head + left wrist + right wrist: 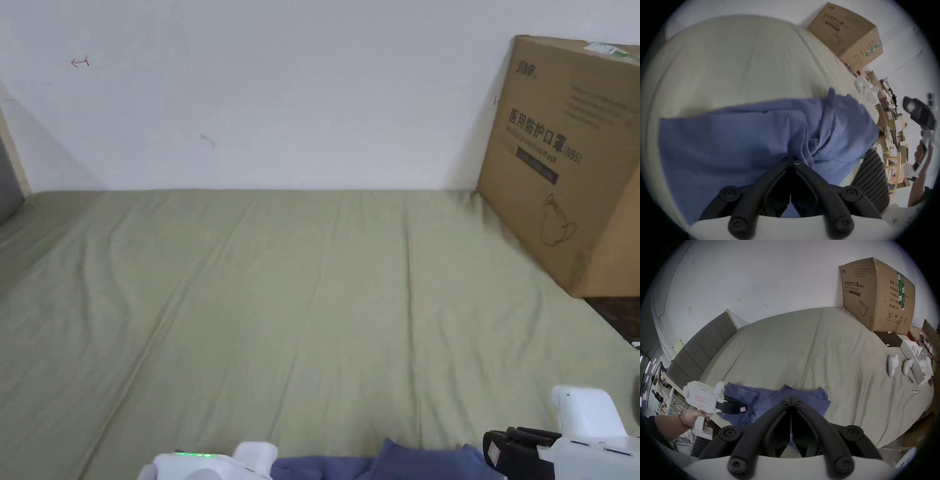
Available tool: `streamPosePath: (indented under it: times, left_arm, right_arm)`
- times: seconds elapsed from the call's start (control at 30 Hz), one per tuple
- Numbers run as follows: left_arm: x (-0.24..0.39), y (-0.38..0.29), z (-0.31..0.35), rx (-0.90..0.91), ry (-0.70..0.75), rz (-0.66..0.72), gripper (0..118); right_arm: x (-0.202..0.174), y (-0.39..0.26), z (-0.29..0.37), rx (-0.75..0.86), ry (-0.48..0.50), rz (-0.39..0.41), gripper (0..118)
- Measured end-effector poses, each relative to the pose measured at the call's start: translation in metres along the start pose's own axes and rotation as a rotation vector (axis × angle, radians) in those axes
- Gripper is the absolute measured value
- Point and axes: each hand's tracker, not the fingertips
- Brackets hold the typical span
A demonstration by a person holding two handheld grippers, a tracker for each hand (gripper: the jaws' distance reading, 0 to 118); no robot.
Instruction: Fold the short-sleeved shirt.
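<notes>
Where it bunches, blue shirt (pixel 769 402) (creased) on bedsheet (pixel 786 353).

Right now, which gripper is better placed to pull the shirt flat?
Probably the left gripper: its jaws pinch bunched shirt fabric. The right gripper is shut, seemingly on nothing.

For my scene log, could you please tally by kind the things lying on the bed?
Blue shirt: 1
Cardboard box: 1
White handheld controllers: 2
Open white box: 1
Dark flat box: 1
Total: 6
</notes>
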Motion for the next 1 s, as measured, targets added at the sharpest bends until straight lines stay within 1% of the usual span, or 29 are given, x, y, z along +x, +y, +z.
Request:
streamPosePath:
  times: [0.03,0.1,0.17,0.2,0.27,0.4,0.43,0.47,0.5,0.53,0.57,0.6,0.67,0.7,0.77,0.83,0.9,1.0]
  left_arm:
    - [0.003,0.000,-0.005,0.029,0.023,-0.004,0]
    - [0.001,0.004,-0.001,0.074,-0.020,0.040,0]
    - [-0.006,0.005,0.009,0.054,-0.060,0.046,0]
    - [-0.012,0.003,0.016,0.053,-0.105,0.052,0]
    - [-0.031,-0.005,0.037,0.066,-0.190,0.126,0]
    - [-0.095,-0.031,0.087,0.176,-0.301,0.266,1]
    - [-0.115,-0.040,0.099,0.182,-0.368,0.312,7]
    - [-0.134,-0.048,0.107,0.187,-0.418,0.361,17]
    - [-0.151,-0.056,0.113,0.200,-0.440,0.396,37]
    - [-0.166,-0.064,0.119,0.216,-0.462,0.434,74]
    - [-0.173,-0.067,0.123,0.255,-0.440,0.440,101]
    - [-0.182,-0.073,0.125,0.285,-0.429,0.456,118]
    - [-0.192,-0.078,0.121,0.316,-0.396,0.503,118]
    - [-0.194,-0.082,0.118,0.352,-0.435,0.523,118]
    - [-0.197,-0.080,0.099,0.312,-0.514,0.571,118]
    - [-0.190,-0.069,0.082,0.309,-0.582,0.537,118]
    - [-0.176,-0.052,0.067,0.260,-0.660,0.503,118]
    - [-0.162,-0.040,0.040,0.164,-0.818,0.526,118]
  right_arm:
    - [0.001,0.000,0.000,-0.004,-0.002,-0.003,0]
    - [-0.001,-0.001,-0.001,-0.006,-0.006,-0.007,0]
    - [-0.001,-0.002,-0.002,-0.007,-0.006,-0.014,0]
    - [-0.002,-0.002,-0.003,-0.007,-0.005,-0.017,0]
    - [-0.003,-0.002,-0.006,-0.010,-0.002,-0.017,0]
    - [-0.010,-0.001,-0.009,-0.011,-0.001,-0.007,0]
    - [-0.012,0.001,-0.010,-0.013,0.003,0.001,0]
    - [-0.015,0.003,-0.012,-0.017,0.004,0.011,0]
    - [-0.018,0.004,-0.013,-0.020,0.005,0.020,0]
    - [-0.020,0.005,-0.013,-0.022,0.005,0.028,0]
    - [-0.022,0.006,-0.014,-0.023,0.007,0.033,0]
    - [-0.023,0.008,-0.014,-0.024,0.010,0.033,0]
    - [-0.023,0.010,-0.015,-0.028,0.037,0.002,0]
    - [-0.022,0.012,-0.014,-0.026,0.055,-0.021,0]
    - [-0.019,0.013,-0.015,-0.023,0.058,-0.047,0]
    - [-0.017,0.015,-0.015,-0.027,0.047,-0.058,0]
    - [-0.016,0.015,-0.015,-0.035,0.031,-0.055,0]
    - [-0.010,0.015,-0.016,-0.069,0.048,-0.062,0]
